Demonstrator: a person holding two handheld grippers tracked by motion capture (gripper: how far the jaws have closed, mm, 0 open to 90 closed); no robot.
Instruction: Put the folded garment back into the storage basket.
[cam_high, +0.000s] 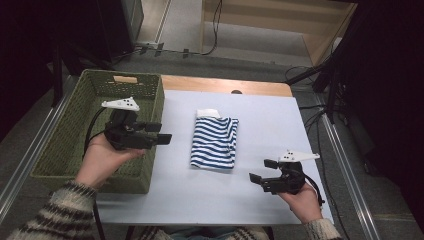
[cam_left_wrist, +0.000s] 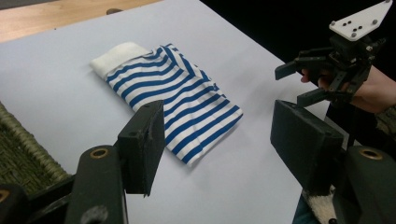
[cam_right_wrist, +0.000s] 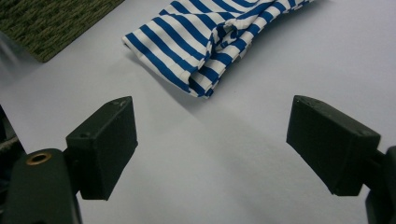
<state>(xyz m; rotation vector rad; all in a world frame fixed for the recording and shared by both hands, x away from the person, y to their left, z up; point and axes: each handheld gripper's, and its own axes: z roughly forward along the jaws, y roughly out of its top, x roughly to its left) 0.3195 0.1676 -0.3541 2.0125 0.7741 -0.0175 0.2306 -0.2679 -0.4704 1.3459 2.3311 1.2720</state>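
The folded striped cloth (cam_high: 215, 142) is lying mid-table, between the green basket (cam_high: 75, 150) and the right gripper (cam_high: 261, 171). Both grippers are hanging with jaws wide apart and empty, the left gripper (cam_high: 162, 133) hovering over the basket's near edge. A pinch on one layer only would probably be letting the fold spill open, though its loose edges are hard to make out.

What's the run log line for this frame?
left gripper: open, empty, over basket edge | right gripper: open, empty, over table | folded striped garment: flat mid-table, untouched
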